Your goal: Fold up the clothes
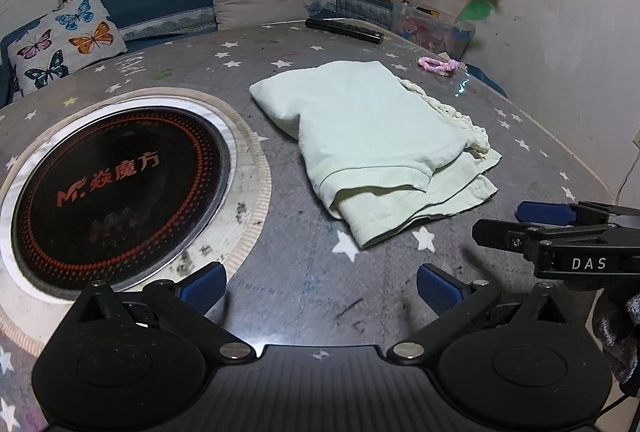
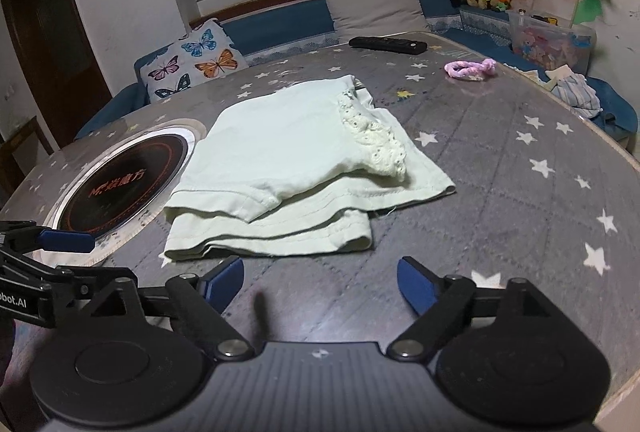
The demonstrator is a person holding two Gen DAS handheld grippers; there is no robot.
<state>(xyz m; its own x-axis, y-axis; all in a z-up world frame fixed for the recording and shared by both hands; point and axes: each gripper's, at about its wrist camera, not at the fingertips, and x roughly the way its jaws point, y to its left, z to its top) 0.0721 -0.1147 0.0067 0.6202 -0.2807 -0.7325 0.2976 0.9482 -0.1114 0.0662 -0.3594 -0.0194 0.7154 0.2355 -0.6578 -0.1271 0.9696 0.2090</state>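
Star-printed grey table (image 1: 280, 292), with a round black cooktop (image 1: 120, 192) set into it. Folded pale green garment (image 2: 288, 168) lies flat beside the cooktop, lace trim on its upper layer. Left gripper (image 1: 320, 284) and right gripper (image 2: 320, 282) stand near its closest hem, jaws wide, nothing between them. Remote (image 2: 386, 45) and pink band (image 2: 472, 69) lie beyond.
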